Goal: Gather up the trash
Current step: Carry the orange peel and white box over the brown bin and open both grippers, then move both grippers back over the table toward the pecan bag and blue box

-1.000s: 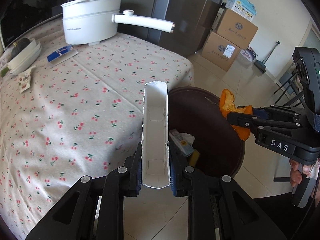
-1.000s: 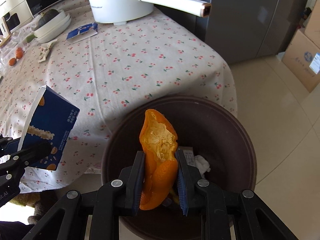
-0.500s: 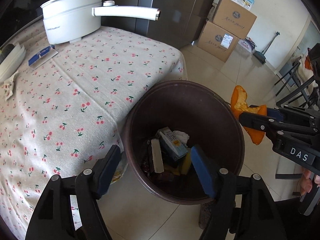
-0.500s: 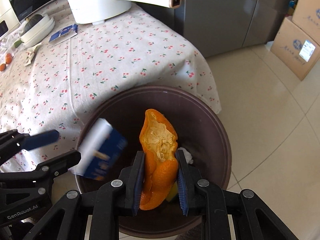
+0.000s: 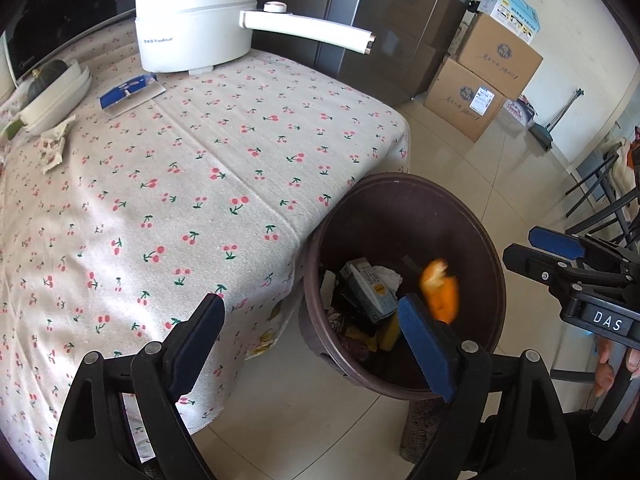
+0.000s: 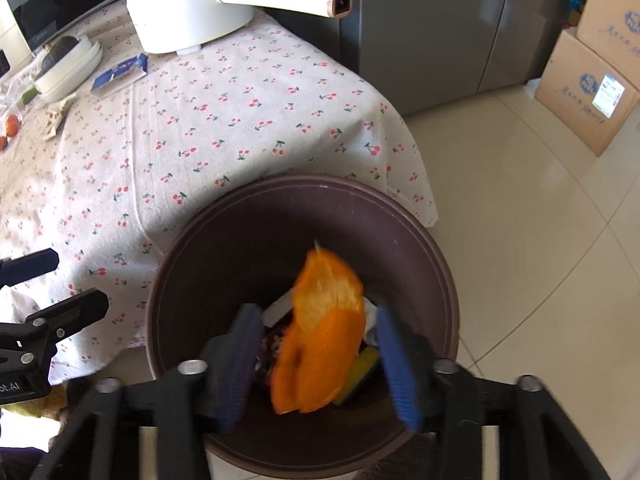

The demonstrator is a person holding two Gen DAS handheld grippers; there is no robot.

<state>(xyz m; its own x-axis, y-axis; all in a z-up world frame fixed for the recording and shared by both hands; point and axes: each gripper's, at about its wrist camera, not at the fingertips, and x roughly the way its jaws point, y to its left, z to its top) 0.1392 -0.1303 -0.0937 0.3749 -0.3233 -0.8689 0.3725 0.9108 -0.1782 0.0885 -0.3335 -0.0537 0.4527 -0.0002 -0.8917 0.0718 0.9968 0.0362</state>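
Released since the earlier frame: orange peel [image 6: 320, 332], blurred, apparently mid-fall inside brown trash bin [image 6: 420, 240] | right gripper [image 6: 316, 364]: jaws spread wide, holding nothing | left gripper [image 5: 312, 344]: jaws wide apart, empty; beside bin, over cherry-print tablecloth [image 5: 180, 184] edge

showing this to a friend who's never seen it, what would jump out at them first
The bright orange peel, blurred, hangs loose between the open jaws of the right gripper, over the brown trash bin. Behind it spreads the cherry-print tablecloth, carrying a white pot at its far end.
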